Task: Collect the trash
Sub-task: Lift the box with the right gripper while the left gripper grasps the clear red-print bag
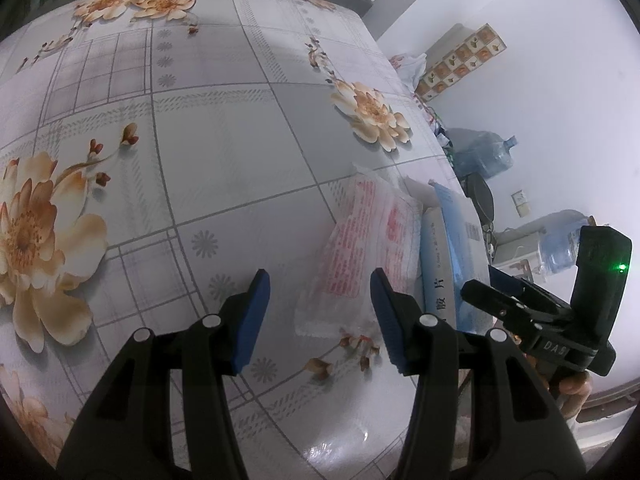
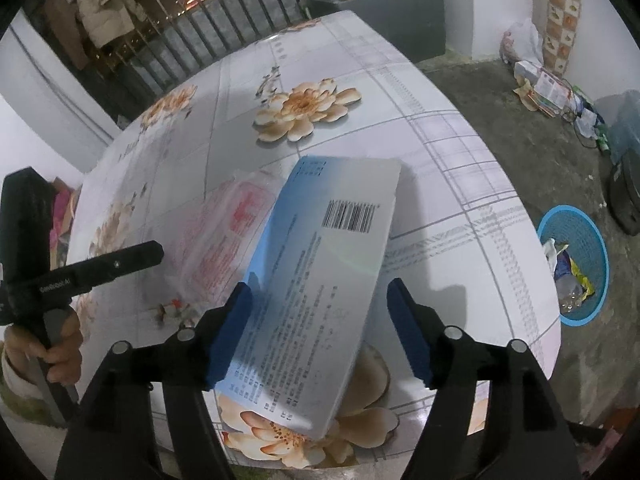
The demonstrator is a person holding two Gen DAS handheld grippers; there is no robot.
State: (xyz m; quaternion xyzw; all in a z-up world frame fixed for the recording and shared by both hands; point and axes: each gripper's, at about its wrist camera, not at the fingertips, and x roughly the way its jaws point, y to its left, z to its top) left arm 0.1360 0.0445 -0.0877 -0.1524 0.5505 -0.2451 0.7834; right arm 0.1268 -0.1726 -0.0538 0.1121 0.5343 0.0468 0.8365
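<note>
Mounted on the left claw [image 1: 316,312], looked steeply down along both fingers at the floral table [image 1: 224,152], close above it, with the red-printed plastic bag [image 1: 360,252] just ahead between the fingers and the right claw [image 1: 504,300] off to that side. Mounted on the right claw [image 2: 320,328], faced down and forward likewise, nearer still, the blue box [image 2: 320,280] filling the gap. Shared: the same table corner, bag, box, and each other's claw.
</note>
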